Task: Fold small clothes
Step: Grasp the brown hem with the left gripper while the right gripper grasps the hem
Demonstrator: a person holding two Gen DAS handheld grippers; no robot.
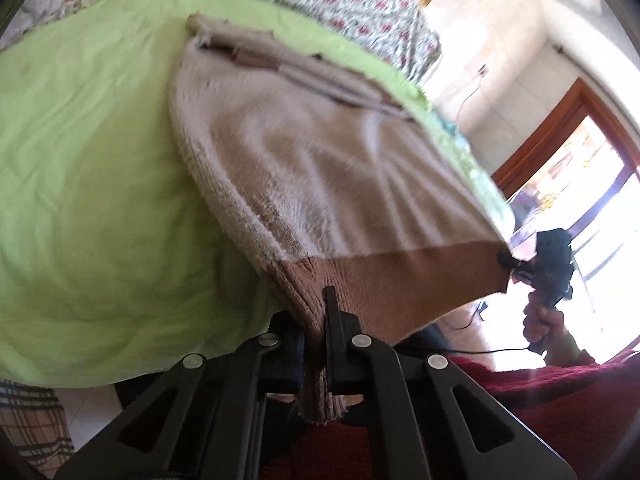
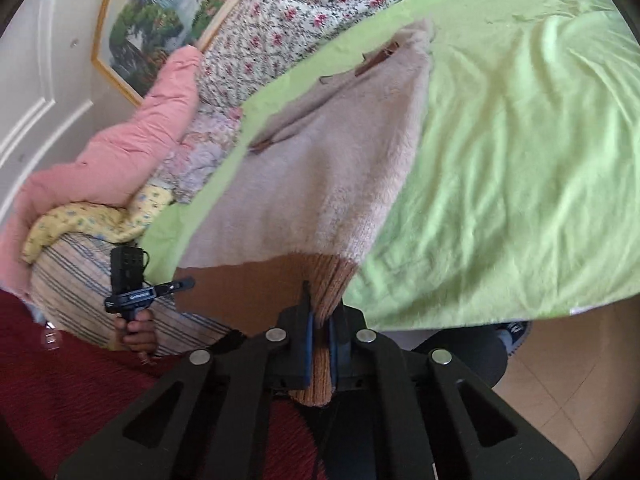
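Note:
A fuzzy beige sweater (image 1: 304, 160) with a tan ribbed hem lies stretched over the green sheet (image 1: 88, 168); its far end rests on the bed and its hem end is lifted. My left gripper (image 1: 320, 320) is shut on one hem corner. My right gripper (image 2: 320, 312) is shut on the other hem corner of the sweater (image 2: 320, 184). Each gripper shows in the other's view: the right gripper (image 1: 508, 260) at the far hem corner, the left gripper (image 2: 184, 284) likewise. The hem is taut between them.
The green sheet (image 2: 520, 160) covers the bed. A floral quilt (image 2: 300, 12), a pink duvet (image 2: 120, 148) and a striped pillow (image 2: 76, 280) lie at the head end. A framed picture (image 2: 160, 12) hangs behind. A bright window (image 1: 580, 200) is at the right.

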